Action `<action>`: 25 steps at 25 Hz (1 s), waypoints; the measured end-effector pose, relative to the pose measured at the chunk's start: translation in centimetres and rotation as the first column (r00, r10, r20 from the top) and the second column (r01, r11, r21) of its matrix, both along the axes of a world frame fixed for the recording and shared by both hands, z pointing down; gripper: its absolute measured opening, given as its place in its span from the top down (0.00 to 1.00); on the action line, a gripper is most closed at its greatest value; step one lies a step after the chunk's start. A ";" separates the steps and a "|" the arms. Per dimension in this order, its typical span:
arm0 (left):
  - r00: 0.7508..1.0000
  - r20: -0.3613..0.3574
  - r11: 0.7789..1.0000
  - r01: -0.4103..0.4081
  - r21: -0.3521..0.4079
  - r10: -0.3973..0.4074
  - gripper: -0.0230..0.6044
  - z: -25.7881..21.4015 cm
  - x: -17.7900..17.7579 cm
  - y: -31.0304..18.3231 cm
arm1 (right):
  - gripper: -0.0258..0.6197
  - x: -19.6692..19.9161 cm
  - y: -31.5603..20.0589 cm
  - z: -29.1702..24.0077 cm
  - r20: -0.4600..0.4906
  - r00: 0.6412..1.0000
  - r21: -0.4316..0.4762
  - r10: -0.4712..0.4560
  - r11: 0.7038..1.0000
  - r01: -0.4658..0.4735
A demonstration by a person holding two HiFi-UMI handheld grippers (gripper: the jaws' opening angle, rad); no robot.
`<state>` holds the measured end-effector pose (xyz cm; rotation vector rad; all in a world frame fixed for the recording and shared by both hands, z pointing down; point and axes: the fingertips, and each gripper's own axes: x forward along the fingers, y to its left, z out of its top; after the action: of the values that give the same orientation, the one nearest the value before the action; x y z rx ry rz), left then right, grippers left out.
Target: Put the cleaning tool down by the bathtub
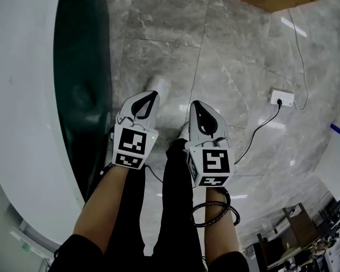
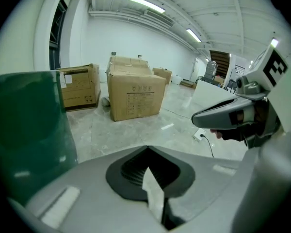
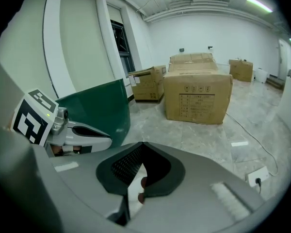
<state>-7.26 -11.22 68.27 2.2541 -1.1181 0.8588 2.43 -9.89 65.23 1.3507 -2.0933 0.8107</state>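
Two claws are on record, both closed on nothing.

Head view: the left claw [image 1: 152,94] and right claw [image 1: 194,103] are held side by side at centre and point toward 12 o'clock over the floor [image 1: 232,44]. Their tips are together. The bathtub [image 1: 22,95] fills the 9 o'clock side, with a broad, smooth white rim curving over a glossy dark green wall. The left claw is near that wall but apart from it. The floor is polished grey marble-pattern tile with bright reflections. A white socket block [image 1: 281,98] with a lead plugged in lies at 2 o'clock. The cleaning tool cannot be found here.

Left gripper view: the matt grey shells meet at a point, and the ribbed black pads behind it enclose an empty hollow. A pale sliver shows low in the gap, and I cannot tell what it is. The green tub wall stands at 9 o'clock. Plain cardboard boxes [image 2: 136,93] stand well beyond at 12 o'clock.

Right gripper view: the same condition, tips together and the padded hollow empty. The left claw sits at 9 o'clock against the green wall.

Judgement: the level, idle, paired hold beside the tub suggests no load is being managed. No view shows the cleaning tool, so whether it has been set down cannot be confirmed.
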 end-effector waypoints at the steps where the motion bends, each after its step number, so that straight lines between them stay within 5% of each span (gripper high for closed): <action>1: 1.000 -0.003 1.000 0.002 0.007 -0.002 0.96 -0.9 -0.1 -0.2 | 0.92 -0.1 -0.1 -0.7 -0.001 1.000 0.007 0.003 1.000 -0.003; 25: 0.996 -0.050 0.975 0.080 0.208 -0.071 0.96 -22.3 -0.7 -1.3 | 0.92 2.8 -1.4 -21.0 0.022 0.996 0.199 0.091 0.976 -0.094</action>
<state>-7.93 -12.54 45.98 2.3681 -1.3208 0.6878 5.23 -11.30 44.25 1.5618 -2.1826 0.6605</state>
